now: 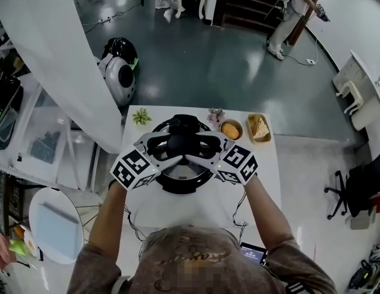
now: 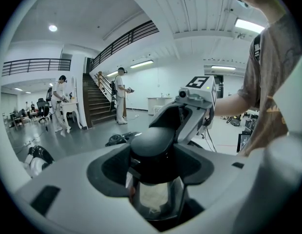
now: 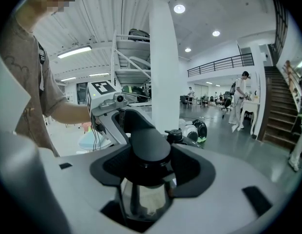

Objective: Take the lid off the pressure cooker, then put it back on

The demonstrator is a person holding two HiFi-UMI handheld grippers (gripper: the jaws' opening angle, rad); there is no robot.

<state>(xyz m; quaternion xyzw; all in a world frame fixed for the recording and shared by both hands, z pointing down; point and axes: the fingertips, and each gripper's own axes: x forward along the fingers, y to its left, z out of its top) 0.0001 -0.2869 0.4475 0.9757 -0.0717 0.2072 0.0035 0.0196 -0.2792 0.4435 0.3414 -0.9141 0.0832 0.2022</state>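
Observation:
The pressure cooker (image 1: 178, 177) stands in the middle of a white table (image 1: 263, 170), with its lid on and a black knob (image 1: 181, 142) on top. My left gripper (image 1: 176, 147) comes in from the left and my right gripper (image 1: 193, 147) from the right, and both are shut on that knob. In the left gripper view the knob (image 2: 153, 145) fills the gap of my left gripper (image 2: 153, 168), with the right gripper (image 2: 190, 112) just behind it. The right gripper view shows the same knob (image 3: 150, 143) inside my right gripper (image 3: 150, 170), facing the left gripper (image 3: 114, 112). The grippers hide most of the lid.
Behind the cooker sit a small green plant (image 1: 141, 116), a small figure (image 1: 216, 116), a bowl with an orange thing (image 1: 231, 129) and a tray of food (image 1: 258, 128). A round white stand (image 1: 55, 224) is at the left. Cables hang from the grippers. People stand far off near the stairs (image 1: 288, 17).

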